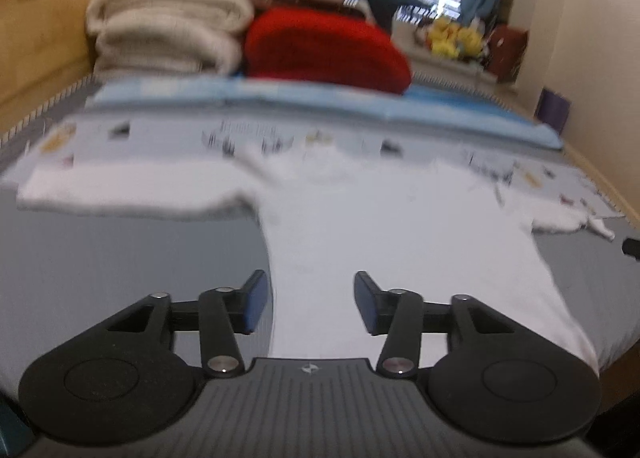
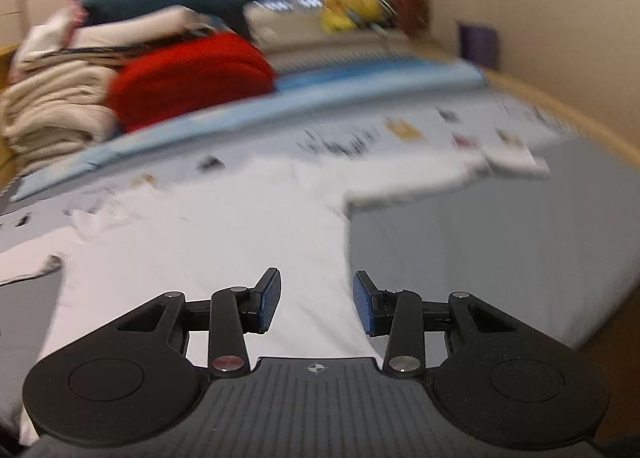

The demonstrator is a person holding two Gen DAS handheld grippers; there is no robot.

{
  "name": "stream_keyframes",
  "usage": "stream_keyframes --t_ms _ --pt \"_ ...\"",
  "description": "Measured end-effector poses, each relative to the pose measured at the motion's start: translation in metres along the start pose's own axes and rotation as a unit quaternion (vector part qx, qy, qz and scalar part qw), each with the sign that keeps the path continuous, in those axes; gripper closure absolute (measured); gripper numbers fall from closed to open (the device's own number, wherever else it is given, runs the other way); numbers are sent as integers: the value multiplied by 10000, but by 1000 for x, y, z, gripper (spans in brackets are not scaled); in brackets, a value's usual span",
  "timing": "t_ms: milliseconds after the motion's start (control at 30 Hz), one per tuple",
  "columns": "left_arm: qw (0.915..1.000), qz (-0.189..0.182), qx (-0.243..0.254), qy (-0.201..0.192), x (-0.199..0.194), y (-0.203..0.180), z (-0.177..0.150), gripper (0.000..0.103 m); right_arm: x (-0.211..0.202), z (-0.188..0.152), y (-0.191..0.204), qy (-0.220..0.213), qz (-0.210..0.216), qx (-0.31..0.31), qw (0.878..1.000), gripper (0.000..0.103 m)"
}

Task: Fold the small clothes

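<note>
A small white T-shirt lies flat on the grey bed sheet, collar away from me, sleeves spread to both sides. My left gripper is open and empty, hovering over the shirt's lower left edge. In the right wrist view the same shirt lies spread out, and my right gripper is open and empty over its lower right edge. Both views are blurred.
A patterned pale cloth and a light blue folded blanket lie beyond the shirt. A red blanket and stacked cream towels sit behind. Wooden bed frame and wall at the right.
</note>
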State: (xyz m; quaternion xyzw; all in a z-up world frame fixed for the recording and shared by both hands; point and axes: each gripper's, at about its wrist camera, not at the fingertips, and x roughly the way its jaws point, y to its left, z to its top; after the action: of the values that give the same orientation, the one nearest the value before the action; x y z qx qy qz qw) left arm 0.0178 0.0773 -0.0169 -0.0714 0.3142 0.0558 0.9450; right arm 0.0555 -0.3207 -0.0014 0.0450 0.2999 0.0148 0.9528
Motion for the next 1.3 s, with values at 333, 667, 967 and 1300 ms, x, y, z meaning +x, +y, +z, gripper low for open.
stream_keyframes --t_ms 333,667,967,1300 --pt "9916 25 1163 -568 52 31 106 30 -8 89 31 -1025 474 -590 9918 58" --pt "9922 978 -327 699 158 151 90 84 45 67 42 -862 58 -904 9922 61" --pt "9659 1471 -2027 664 165 267 98 84 88 105 90 -331 356 -804 9956 65" --pt "9318 1614 -3197 590 149 336 78 83 152 127 190 -571 1464 -1100 9814 92"
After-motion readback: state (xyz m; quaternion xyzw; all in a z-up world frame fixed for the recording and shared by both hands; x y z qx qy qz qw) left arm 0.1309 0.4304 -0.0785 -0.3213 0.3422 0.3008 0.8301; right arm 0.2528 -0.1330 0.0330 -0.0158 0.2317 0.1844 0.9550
